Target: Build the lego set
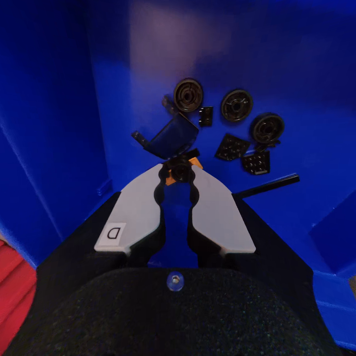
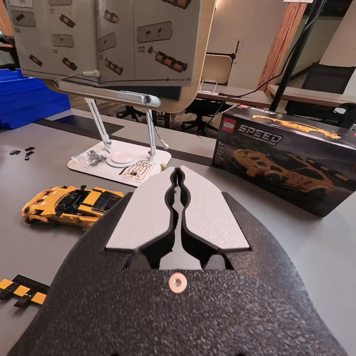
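Left gripper (image 1: 178, 171) pinches a black wheel (image 1: 180, 172) inside the blue bin (image 1: 57, 115), needing a straight lift clear, while the right gripper (image 2: 178, 171) hovers closed and empty near the yellow car (image 2: 71, 204).

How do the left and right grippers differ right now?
The left gripper is shut on a small black wheel-like piece; the right gripper is shut and empty. The left reaches into a blue bin; the right hangs over the grey table. Both have grey fingers.
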The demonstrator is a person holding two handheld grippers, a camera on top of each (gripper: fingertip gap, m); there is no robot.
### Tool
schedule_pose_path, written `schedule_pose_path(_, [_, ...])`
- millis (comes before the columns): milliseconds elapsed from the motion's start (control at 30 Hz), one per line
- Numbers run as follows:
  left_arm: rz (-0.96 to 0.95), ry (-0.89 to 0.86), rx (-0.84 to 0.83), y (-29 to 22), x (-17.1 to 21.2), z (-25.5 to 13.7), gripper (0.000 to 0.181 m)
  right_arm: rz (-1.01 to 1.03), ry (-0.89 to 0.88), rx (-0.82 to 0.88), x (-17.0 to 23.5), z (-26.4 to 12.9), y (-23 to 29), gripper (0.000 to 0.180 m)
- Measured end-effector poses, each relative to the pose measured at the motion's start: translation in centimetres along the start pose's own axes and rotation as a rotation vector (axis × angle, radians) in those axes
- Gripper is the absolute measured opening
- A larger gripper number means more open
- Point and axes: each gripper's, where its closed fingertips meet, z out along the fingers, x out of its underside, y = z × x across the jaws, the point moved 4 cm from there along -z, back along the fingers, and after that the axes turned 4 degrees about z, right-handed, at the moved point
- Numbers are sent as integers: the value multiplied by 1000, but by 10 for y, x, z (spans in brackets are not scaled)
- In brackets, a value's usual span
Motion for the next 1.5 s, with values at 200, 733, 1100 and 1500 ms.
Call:
schedule_pose_path(200, [-56,88,136,-8,9,3,25,7,18,-11,4,2,0,0])
schedule_pose_path(733, [-79,-13,117,2,14,-30,20,6,31,-56,8,4,6,0])
schedule_pose_path(1100, [-51,197,84,21,14,13,23,-21,29,-50,6,4,7,0])
schedule_pose_path(1500, [110,-81,32,-66,-40,-77,10,-1,11,-97,5,3,11,0])
